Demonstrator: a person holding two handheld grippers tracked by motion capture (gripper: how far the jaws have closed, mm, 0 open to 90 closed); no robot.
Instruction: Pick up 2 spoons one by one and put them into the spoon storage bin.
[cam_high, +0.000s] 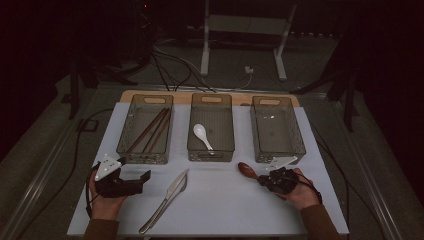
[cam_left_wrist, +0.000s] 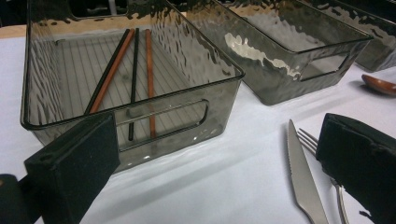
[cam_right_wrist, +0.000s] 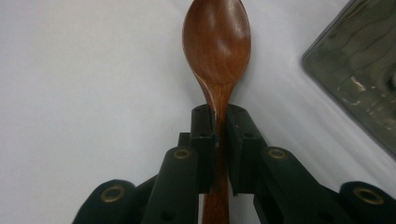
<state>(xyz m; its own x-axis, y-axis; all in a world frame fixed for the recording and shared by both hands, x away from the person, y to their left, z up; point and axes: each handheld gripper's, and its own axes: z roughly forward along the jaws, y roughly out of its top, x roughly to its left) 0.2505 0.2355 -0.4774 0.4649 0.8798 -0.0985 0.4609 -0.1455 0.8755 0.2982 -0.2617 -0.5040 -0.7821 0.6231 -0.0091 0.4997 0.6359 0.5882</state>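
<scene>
Dim room, the far side almost black. A white table top (cam_high: 225, 200) sits on a wooden board whose edge (cam_high: 182, 93) shows at the back. Grey floor (cam_high: 45, 145) all round. Beyond the table stands a white metal frame (cam_high: 245, 30) on two legs. Black and white cables (cam_high: 170, 62) trail across the floor; a dark stand (cam_high: 75, 85) rises at left, another (cam_high: 348, 95) at right.

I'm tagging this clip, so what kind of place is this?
Probably a lab or test room, not a kitchen: a white table holding three smoky plastic bins, cables on the floor, and a bare metal stand behind.
</scene>
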